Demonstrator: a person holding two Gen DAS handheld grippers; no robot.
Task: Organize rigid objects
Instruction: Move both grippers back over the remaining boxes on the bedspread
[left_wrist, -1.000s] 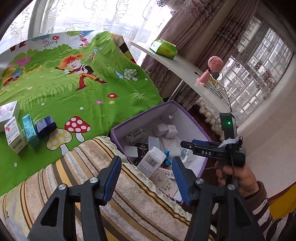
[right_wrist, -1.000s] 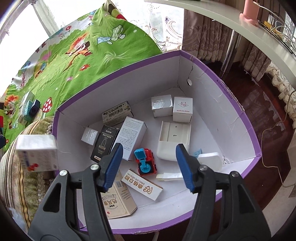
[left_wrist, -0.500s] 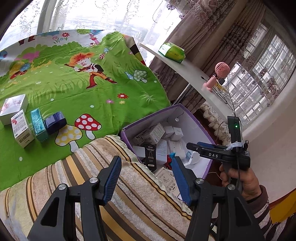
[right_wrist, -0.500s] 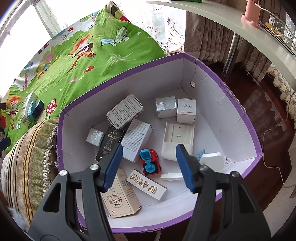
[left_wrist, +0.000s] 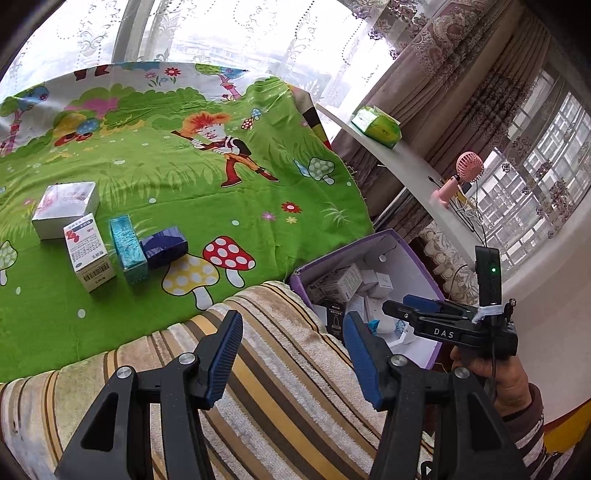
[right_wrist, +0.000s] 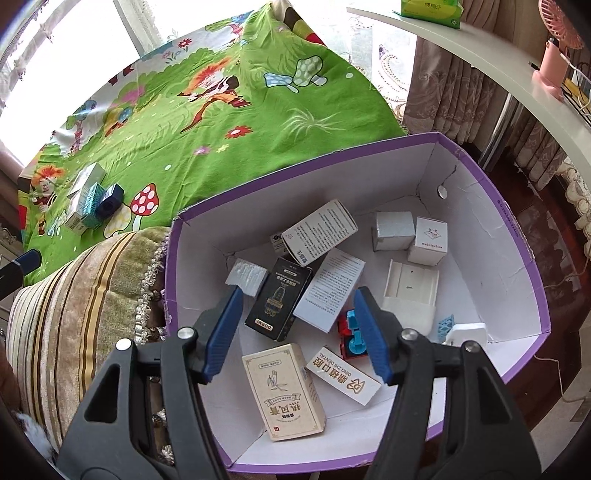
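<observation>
A purple-rimmed white box (right_wrist: 524, 258) stands beside the bed and holds several small cartons; it also shows in the left wrist view (left_wrist: 417, 254). A white carton with printed text (right_wrist: 319, 232) leans against its far wall. My right gripper (right_wrist: 297, 328) is open and empty above the box, over a black carton (right_wrist: 279, 299). My left gripper (left_wrist: 291, 354) is open and empty above the striped cushion (left_wrist: 280, 387). On the green cartoon sheet (left_wrist: 184, 177) stand a silver box (left_wrist: 64, 208), a white carton (left_wrist: 88, 251), a teal box (left_wrist: 127, 249) and a dark blue box (left_wrist: 164, 242).
A white curved shelf (left_wrist: 402, 173) carries a green tissue pack (left_wrist: 376, 125) and a pink fan (left_wrist: 461, 177). Curtains and windows stand behind. The dark wooden floor (right_wrist: 546, 206) lies to the right of the box. The right gripper's body (left_wrist: 450, 328) shows in the left wrist view.
The white carton left my left gripper and dropped into the box, landing against its far wall. My left gripper has drawn back towards the bed. My right gripper has shifted a little over the box.
</observation>
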